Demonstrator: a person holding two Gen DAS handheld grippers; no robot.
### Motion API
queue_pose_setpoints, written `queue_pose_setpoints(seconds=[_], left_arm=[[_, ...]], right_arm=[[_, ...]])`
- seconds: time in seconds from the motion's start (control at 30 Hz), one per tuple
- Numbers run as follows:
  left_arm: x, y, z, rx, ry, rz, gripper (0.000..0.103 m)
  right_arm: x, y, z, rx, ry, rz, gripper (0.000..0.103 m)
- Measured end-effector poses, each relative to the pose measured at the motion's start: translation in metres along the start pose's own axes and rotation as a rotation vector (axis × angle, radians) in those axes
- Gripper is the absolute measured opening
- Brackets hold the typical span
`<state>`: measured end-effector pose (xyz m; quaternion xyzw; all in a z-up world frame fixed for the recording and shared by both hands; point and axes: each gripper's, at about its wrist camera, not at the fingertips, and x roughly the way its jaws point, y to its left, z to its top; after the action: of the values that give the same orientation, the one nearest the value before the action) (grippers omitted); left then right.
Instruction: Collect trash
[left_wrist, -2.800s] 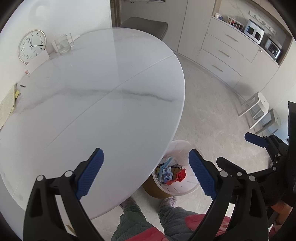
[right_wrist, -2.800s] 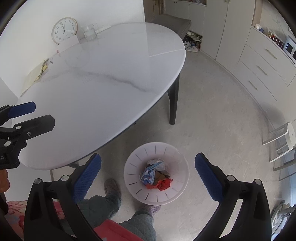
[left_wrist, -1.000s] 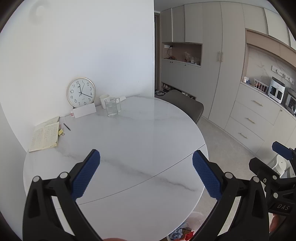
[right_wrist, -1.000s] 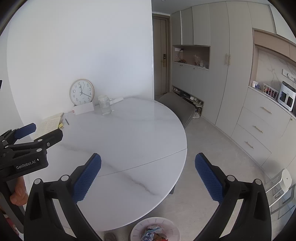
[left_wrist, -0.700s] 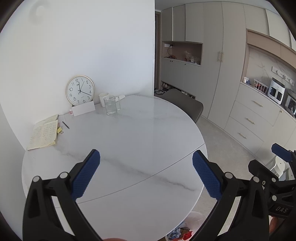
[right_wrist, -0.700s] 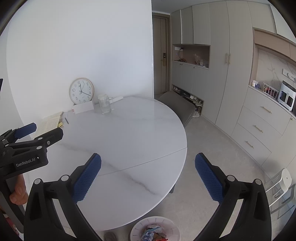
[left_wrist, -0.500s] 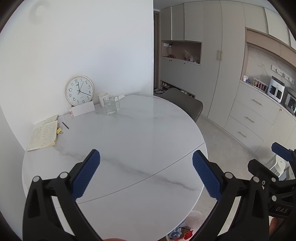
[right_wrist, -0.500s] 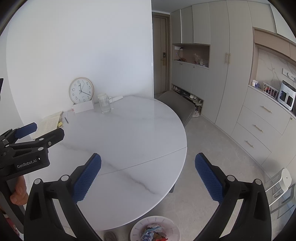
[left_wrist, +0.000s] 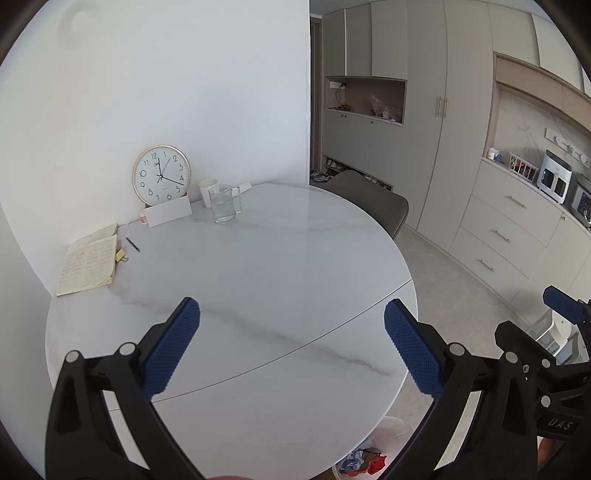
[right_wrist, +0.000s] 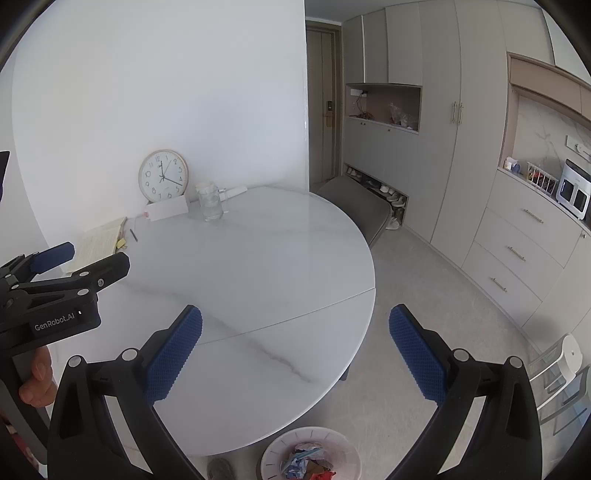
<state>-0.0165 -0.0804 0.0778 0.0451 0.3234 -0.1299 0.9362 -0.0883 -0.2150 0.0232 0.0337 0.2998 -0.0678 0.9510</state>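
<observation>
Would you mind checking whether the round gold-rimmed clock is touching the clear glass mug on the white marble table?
Apart. The left wrist view shows bare wall and tabletop between the clock and the glass mug.

Two black hand-held tools with blue pads

Left tool (left_wrist: 291, 349): black plastic arms, blue dimpled pads (left_wrist: 171, 349), silver screws at the pivots; right tool (right_wrist: 295, 347): same build; from the right wrist view the left tool's side bears white "GenRobot.AI" lettering, a hand (right_wrist: 37, 380) on its grip; from the left, the right tool shows "DAS".
</observation>
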Motion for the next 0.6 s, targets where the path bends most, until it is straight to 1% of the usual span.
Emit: queue_pose_setpoints(seconds=[0.6], left_arm=[[-0.0011, 0.0, -0.0048, 0.007, 0.015, -0.015, 0.096]], right_arm=[[0.0002, -0.0002, -0.0011, -0.003, 0.009, -0.006, 0.101]])
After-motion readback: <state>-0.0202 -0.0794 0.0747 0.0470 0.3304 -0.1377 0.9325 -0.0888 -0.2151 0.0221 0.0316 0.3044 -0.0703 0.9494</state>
